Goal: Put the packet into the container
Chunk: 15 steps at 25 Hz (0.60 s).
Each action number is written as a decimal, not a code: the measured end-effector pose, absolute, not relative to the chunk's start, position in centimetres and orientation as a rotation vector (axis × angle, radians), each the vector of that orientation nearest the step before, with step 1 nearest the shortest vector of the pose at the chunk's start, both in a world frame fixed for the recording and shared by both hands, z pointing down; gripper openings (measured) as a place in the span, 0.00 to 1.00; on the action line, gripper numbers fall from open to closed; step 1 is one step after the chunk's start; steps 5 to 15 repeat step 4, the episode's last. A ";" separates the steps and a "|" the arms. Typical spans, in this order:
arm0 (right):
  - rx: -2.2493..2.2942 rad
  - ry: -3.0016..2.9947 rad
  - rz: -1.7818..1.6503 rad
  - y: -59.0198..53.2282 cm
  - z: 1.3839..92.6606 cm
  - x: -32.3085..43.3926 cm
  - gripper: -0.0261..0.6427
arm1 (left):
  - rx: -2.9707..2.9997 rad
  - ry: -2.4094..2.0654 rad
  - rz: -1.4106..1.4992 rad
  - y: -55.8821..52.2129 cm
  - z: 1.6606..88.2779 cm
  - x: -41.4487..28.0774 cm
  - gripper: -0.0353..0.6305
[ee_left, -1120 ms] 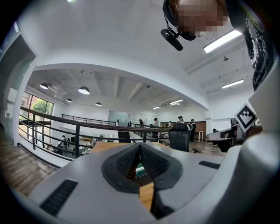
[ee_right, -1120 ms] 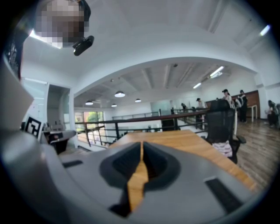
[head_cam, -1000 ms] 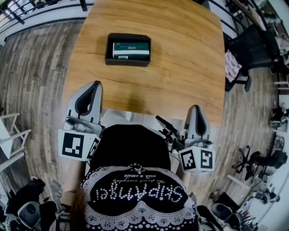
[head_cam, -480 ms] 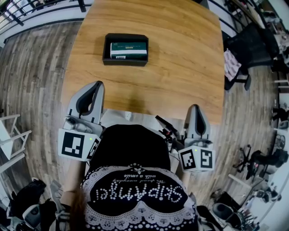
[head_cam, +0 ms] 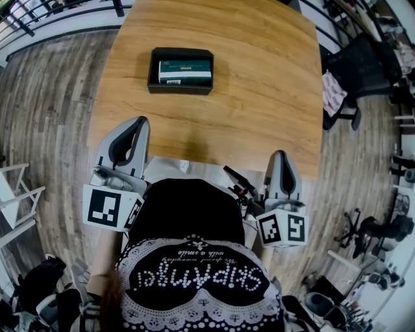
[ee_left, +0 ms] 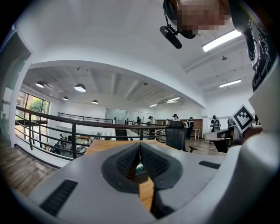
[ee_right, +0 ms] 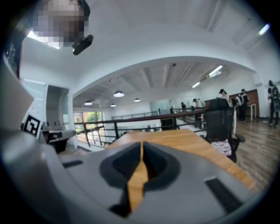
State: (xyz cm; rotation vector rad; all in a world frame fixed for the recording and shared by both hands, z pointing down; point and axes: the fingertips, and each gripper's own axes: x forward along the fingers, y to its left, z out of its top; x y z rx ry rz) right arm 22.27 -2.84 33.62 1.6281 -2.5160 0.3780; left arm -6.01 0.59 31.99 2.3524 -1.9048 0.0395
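A green-and-white packet [head_cam: 186,70] lies flat inside the black container [head_cam: 153,71] on the far left part of the wooden table [head_cam: 266,84]. My left gripper [head_cam: 135,122] is held at the table's near edge, well short of the container, its jaws shut with nothing between them. My right gripper [head_cam: 280,155] hangs just off the near right edge, also shut and holding nothing. The left gripper view has the left gripper [ee_left: 139,146] closed tip to tip over the tabletop. In the right gripper view the right gripper [ee_right: 141,144] points along bare wood.
A black office chair [head_cam: 353,68] with a pink patterned cloth [head_cam: 333,94] stands by the table's right side. A dark railing [head_cam: 58,10] runs along the far left. A white rack [head_cam: 14,194] and bags sit on the floor near me.
The head view has shifted slightly, so the container shows a little further left and up. Both grippers and the packet have kept their places.
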 end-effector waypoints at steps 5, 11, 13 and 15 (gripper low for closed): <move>1.628 -2.514 0.383 -2.7 33.7 22.3 0.10 | 2.365 -1.901 0.040 0.6 31.7 -5.9 0.10; 1.628 -2.514 0.383 -2.7 33.7 22.3 0.10 | 2.365 -1.901 0.040 0.6 31.7 -5.9 0.10; 1.628 -2.514 0.383 -2.7 33.7 22.3 0.10 | 2.365 -1.901 0.040 0.6 31.7 -5.9 0.10; 1.628 -2.514 0.383 -2.7 33.7 22.3 0.10 | 2.365 -1.901 0.040 0.6 31.7 -5.9 0.10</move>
